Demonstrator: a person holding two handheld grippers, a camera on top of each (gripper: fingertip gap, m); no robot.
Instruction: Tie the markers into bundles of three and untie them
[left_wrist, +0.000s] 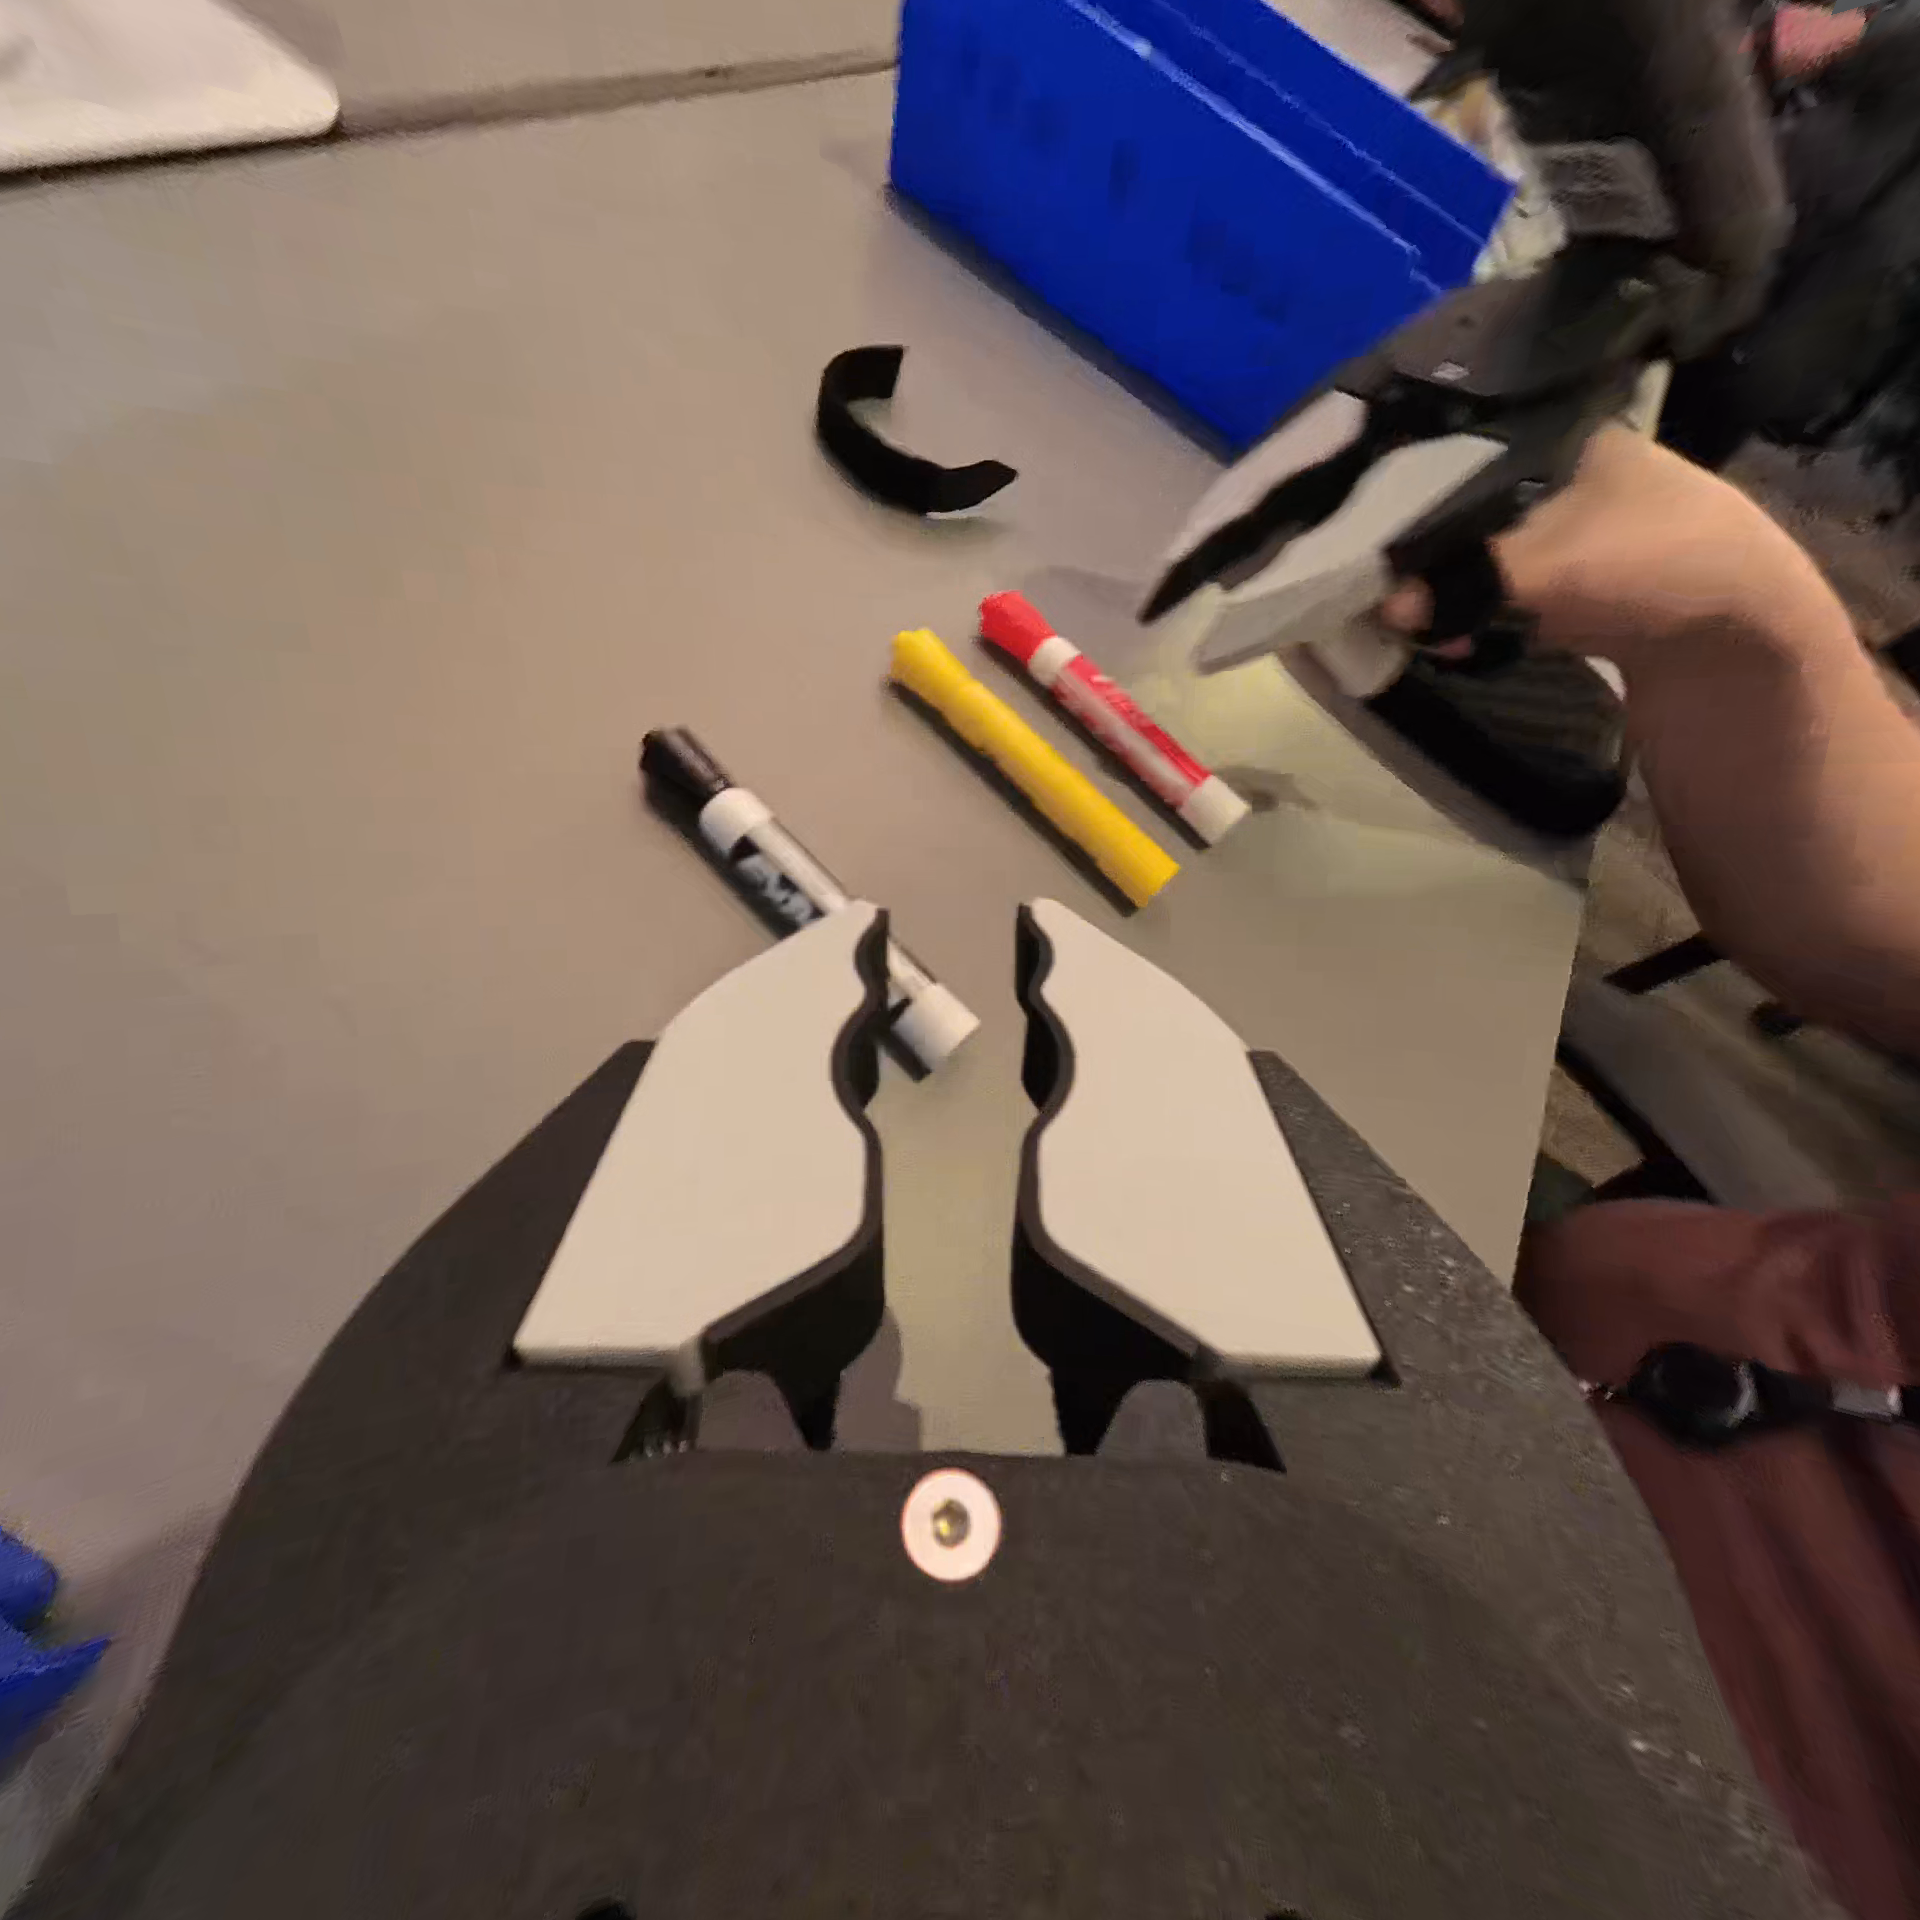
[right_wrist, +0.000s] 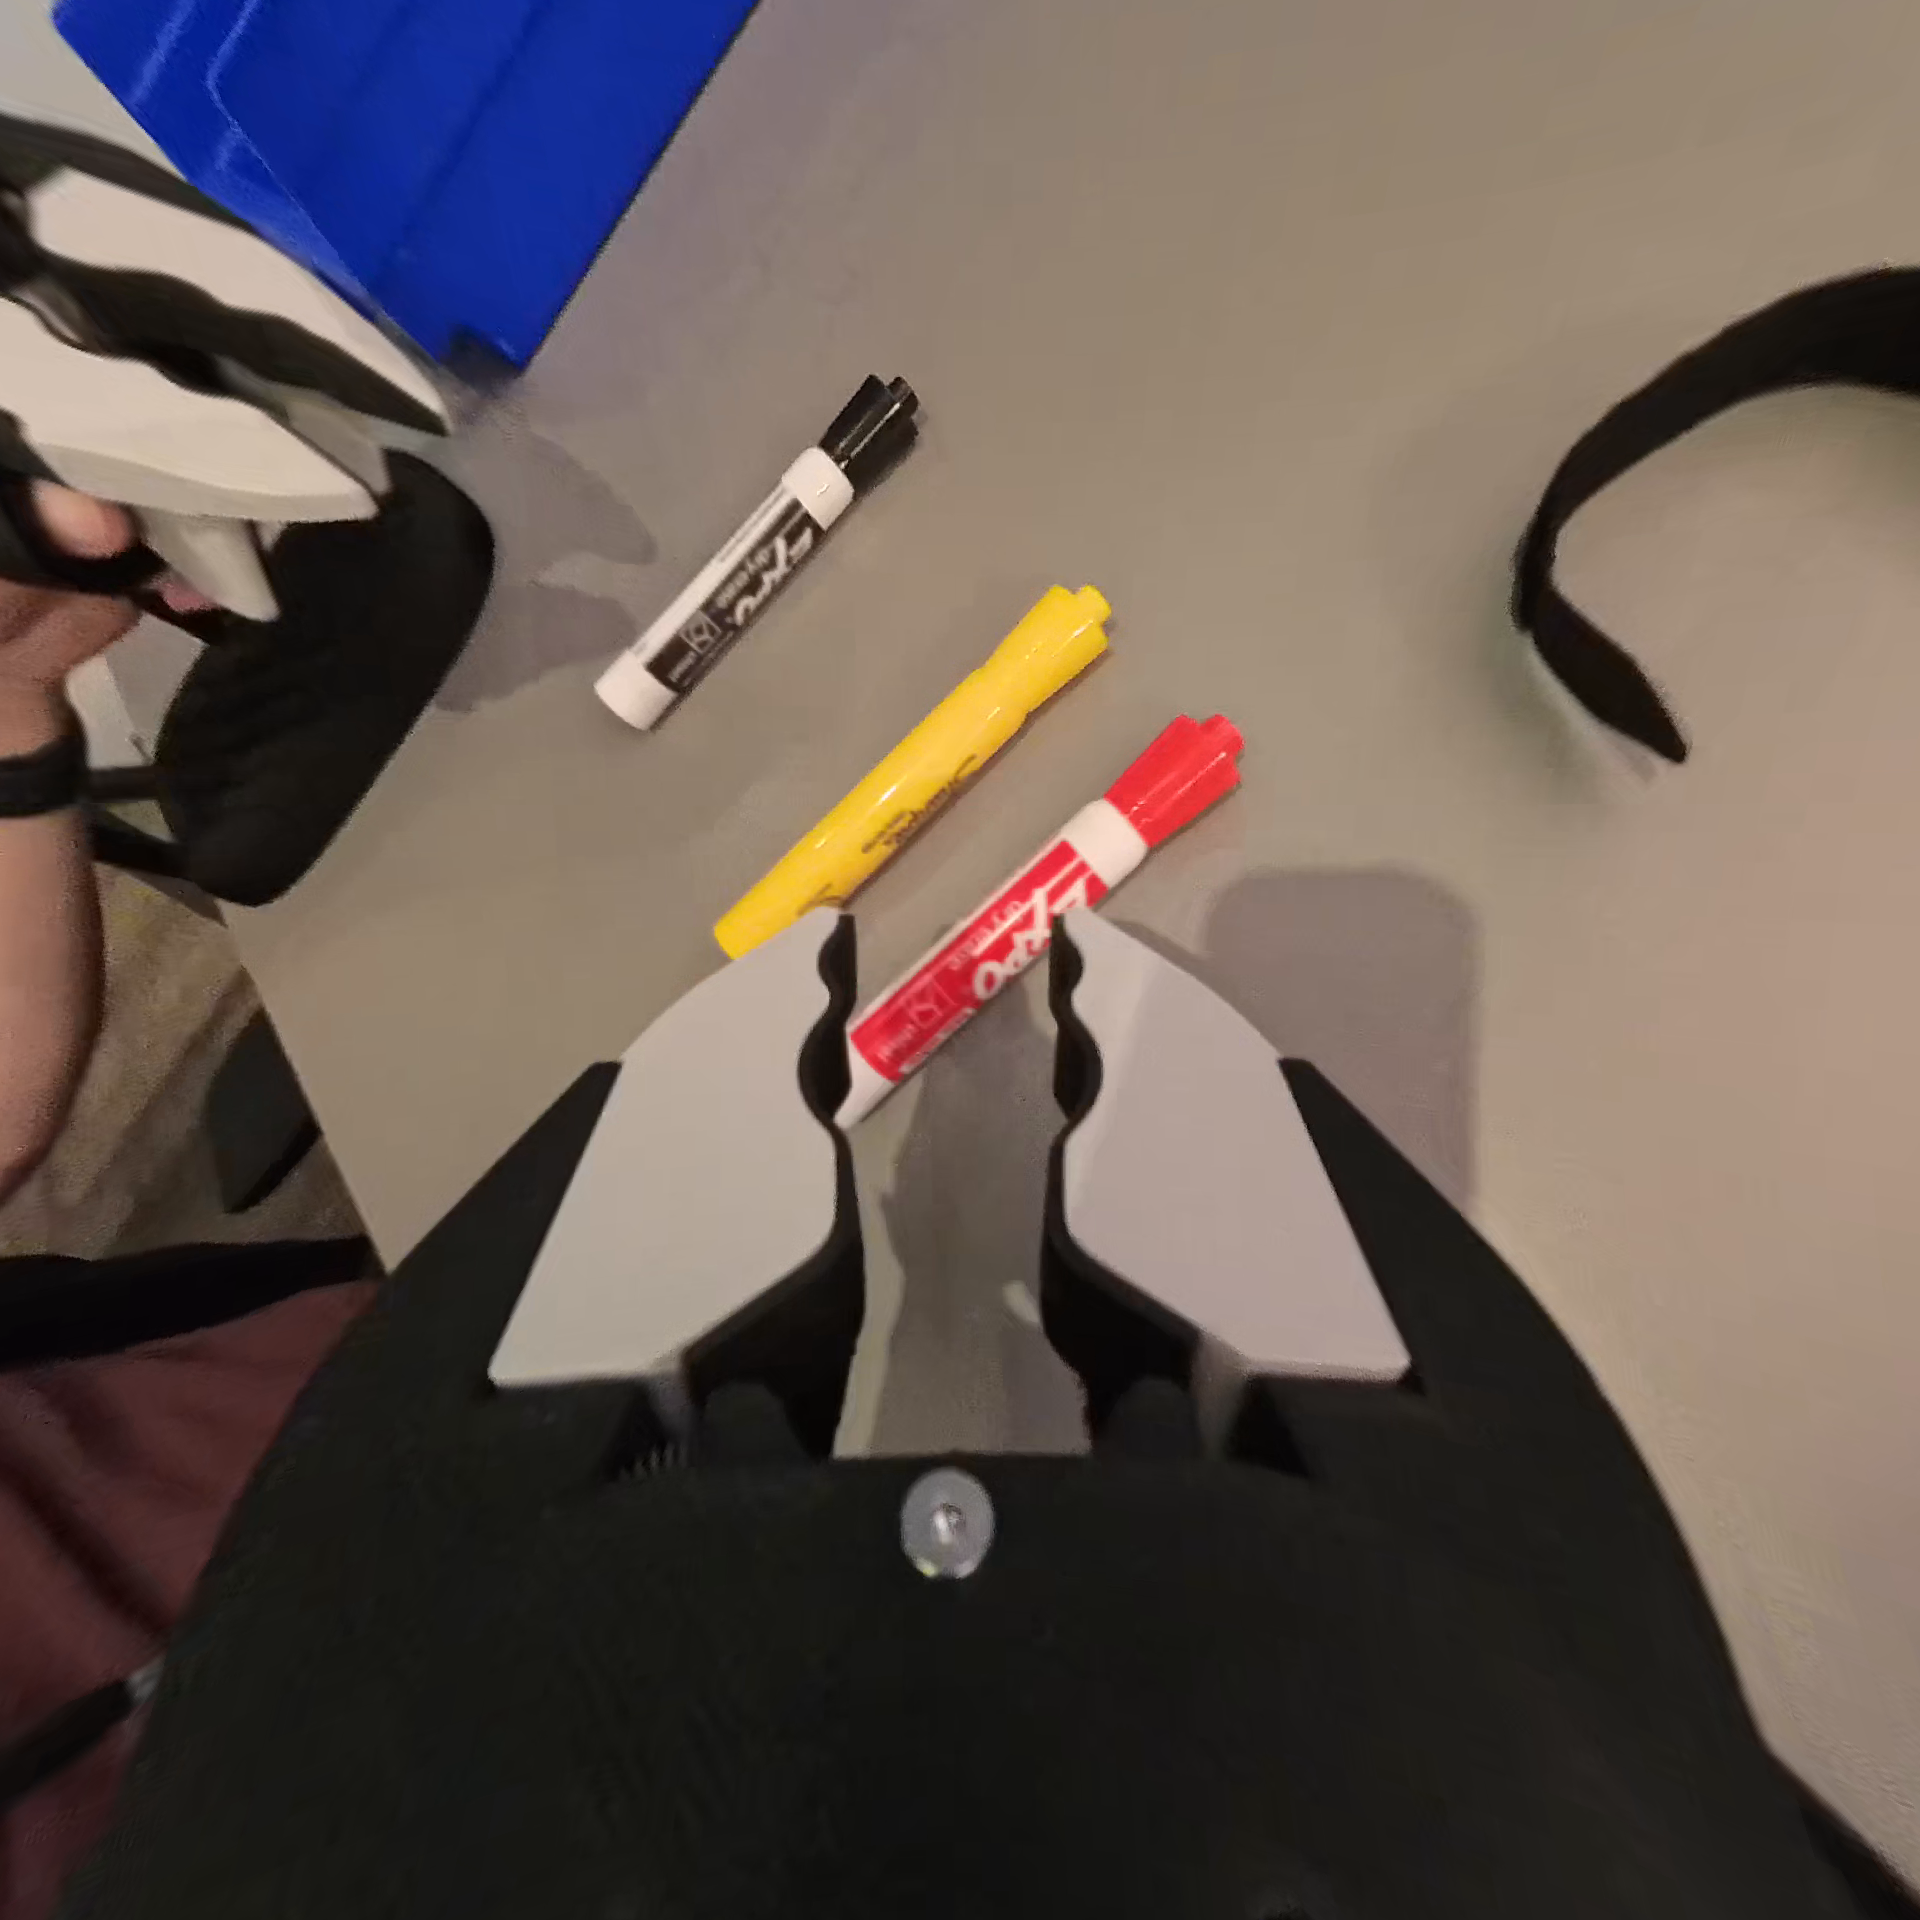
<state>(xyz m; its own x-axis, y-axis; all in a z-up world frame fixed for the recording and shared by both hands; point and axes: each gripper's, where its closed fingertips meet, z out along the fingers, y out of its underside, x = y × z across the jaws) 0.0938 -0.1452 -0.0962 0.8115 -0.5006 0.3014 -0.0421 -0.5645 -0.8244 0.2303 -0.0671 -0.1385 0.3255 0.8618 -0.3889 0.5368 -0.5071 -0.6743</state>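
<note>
Three markers lie loose on the table (right_wrist: 1351, 312): black (right_wrist: 748, 561), yellow (right_wrist: 914, 769) and red (right_wrist: 1039, 914), parallel, apart. Strap (right_wrist: 1579, 582) curled beyond red, untied. Blue bin (left_wrist: 1174, 197) farther back. Left gripper (left_wrist: 951, 914) open over black; right gripper (right_wrist: 951, 920) open over red.

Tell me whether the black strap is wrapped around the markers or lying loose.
Loose. The black strap lies by itself in an open curve on the table, apart from the black marker, yellow marker and red marker.

Bare table (left_wrist: 416, 623) left of black marker (left_wrist: 764, 862); blue bin (left_wrist: 1164, 229) blocks far side.
</note>
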